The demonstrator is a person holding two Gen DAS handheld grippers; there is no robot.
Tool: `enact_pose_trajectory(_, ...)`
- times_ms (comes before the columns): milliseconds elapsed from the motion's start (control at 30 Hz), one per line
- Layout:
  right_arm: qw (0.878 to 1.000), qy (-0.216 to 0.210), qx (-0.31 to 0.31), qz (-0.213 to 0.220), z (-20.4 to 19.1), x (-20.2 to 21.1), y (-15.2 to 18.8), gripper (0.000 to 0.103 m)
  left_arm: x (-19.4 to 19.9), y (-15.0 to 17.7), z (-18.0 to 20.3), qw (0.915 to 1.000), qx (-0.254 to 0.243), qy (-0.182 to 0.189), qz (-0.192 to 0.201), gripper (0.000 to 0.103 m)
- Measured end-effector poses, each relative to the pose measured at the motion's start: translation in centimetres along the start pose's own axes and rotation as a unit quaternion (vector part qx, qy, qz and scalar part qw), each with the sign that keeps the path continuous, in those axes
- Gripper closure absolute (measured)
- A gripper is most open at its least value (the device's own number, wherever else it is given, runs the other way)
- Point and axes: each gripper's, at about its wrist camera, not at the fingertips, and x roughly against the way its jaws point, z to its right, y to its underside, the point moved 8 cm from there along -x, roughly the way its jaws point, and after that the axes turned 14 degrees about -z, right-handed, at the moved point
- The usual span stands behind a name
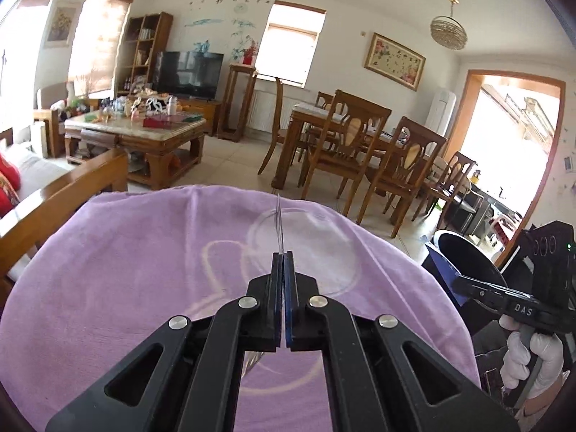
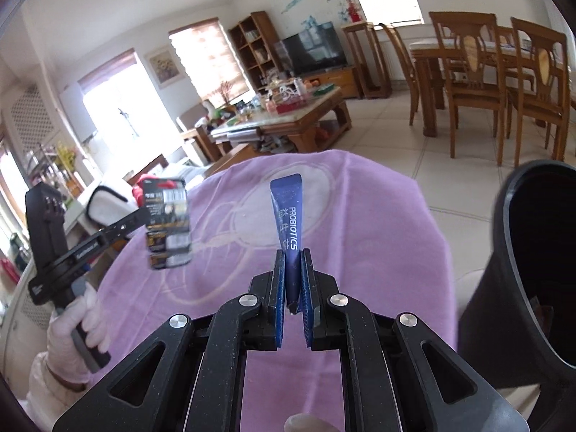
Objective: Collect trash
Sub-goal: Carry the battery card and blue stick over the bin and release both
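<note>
Purple cloth [image 1: 144,270] covers the table in the left wrist view, and the left gripper [image 1: 282,262] is clamped tight on a thin clear plastic wrapper [image 1: 279,223] seen edge-on, rising toward twelve o'clock. Holding it by its lower edge keeps it clear of the cloth, likely for carrying. At three o'clock the right gripper [image 1: 455,280], in a gloved hand [image 1: 532,360], holds a blue packet [image 1: 444,270] in front of the mouth of a black bin [image 1: 468,255], a sensible spot for a drop.

From the right wrist view, the right gripper [image 2: 293,270] pinches the blue packet [image 2: 288,212], marked PROBIOTICS, by its lower end, so it stands up toward twelve o'clock. The bin [image 2: 522,270] sits at three o'clock, tilted with its opening facing the gripper, probably to make dropping easy. At nine o'clock the left gripper [image 2: 144,212] grips the wrapper [image 2: 167,223], whose printed face shows here, blurred, held above the cloth [image 2: 360,216] beside a gloved hand [image 2: 77,327]. Both pieces of trash appear ready for the bin.
</note>
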Motion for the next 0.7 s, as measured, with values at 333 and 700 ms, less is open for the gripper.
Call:
enact_pose_trajectory(333,0.998,-0.006,-0.029,0.049,6.1,7.9,3.1,0.094,-1.0,0.0,7.4,0.9988,-0.048,0.002,-0.012,0.102)
enact_pose_trajectory(700,0.99,0.008,-0.08,0.115,13.9,16.3,5.3,0.094,-2.0,-1.4,17.3,0.9926,-0.112,0.047,-0.006,0.102)
